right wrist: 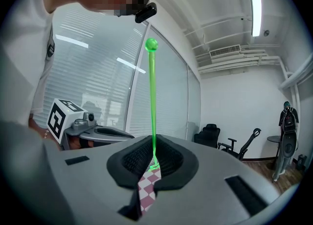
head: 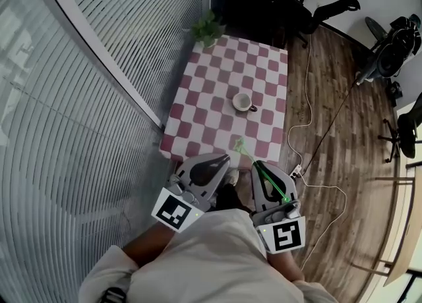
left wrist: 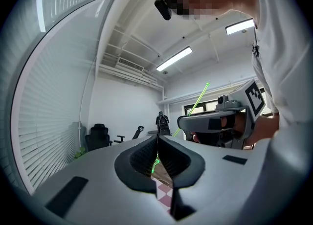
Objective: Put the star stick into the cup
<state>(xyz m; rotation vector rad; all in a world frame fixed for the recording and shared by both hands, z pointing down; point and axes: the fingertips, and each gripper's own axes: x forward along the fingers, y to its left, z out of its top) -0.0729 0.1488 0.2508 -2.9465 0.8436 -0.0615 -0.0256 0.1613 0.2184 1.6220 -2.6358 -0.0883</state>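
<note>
The thin, bright green plastic star stick (right wrist: 152,101) is in your right gripper (right wrist: 153,141). Its jaws are closed tight on the rod, low down and just behind the star end. The long rod rises from the jaws and ends in a small ball above. The star pokes out in front, over the near edge of the table.

I judge the stick to be very light and a little springy. Its smooth round rod can turn or slide between the pads, so keep the hold firm. Do not squeeze harder, because such thin plastic may bend or snap. The hold near the star is a good one if the star goes in first, since the short free end will not swing much.

The small pale round cup (head: 244,102) stands upright near the middle of the red-and-white checked tablecloth (head: 211,91), well apart from the stick. It looks light enough to tip if the stick pushes its rim.

Your left gripper (left wrist: 157,140) is just beside the right one, with its jaws together and nothing between them.
</note>
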